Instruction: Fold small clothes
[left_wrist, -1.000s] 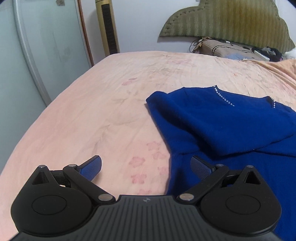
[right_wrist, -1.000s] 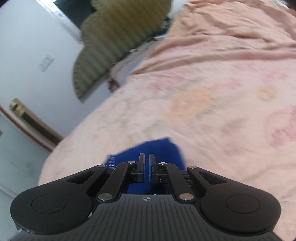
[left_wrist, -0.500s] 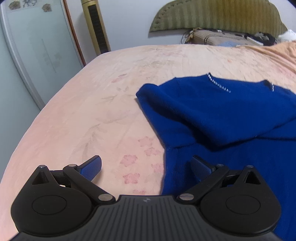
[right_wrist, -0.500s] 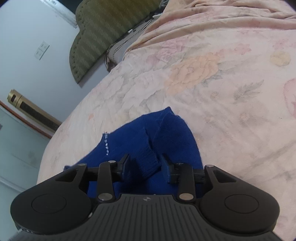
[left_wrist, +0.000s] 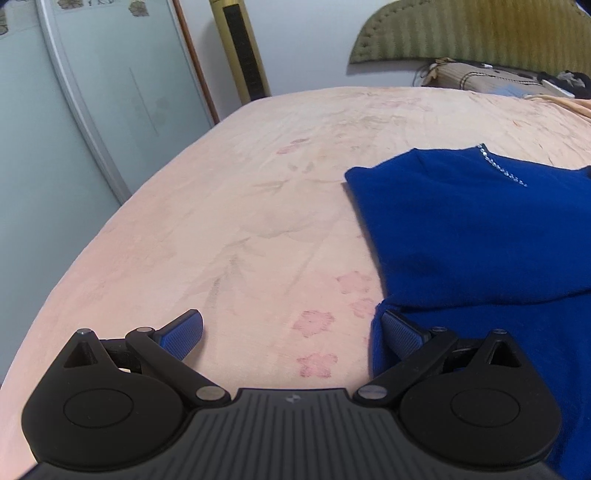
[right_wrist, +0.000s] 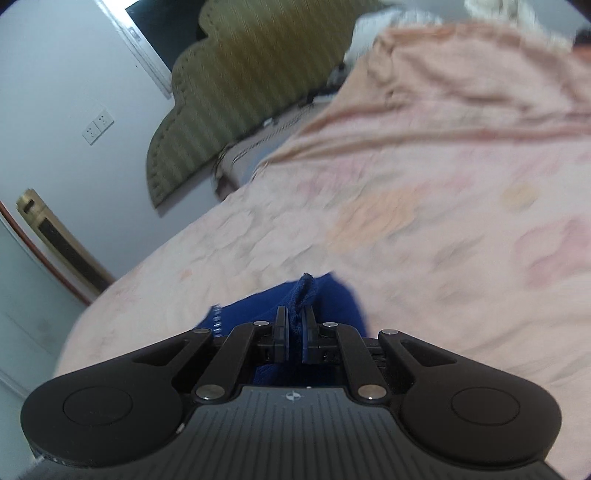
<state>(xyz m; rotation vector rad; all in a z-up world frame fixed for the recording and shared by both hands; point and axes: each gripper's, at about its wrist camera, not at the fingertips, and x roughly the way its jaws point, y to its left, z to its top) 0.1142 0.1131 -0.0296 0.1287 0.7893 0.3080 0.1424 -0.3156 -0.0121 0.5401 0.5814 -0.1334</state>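
Right wrist view: the right gripper (right_wrist: 294, 321) is closing its jaws on a fold of the blue sweater (right_wrist: 310, 291).
Cloth sits pinched between its pads, above the pink bedspread (right_wrist: 424, 206). The left gripper (left_wrist: 291, 328) stands wide open over the bedspread (left_wrist: 229, 221), one finger (left_wrist: 400, 332) at the sweater's (left_wrist: 472, 229) near edge; the sweater lies partly folded on the bed.
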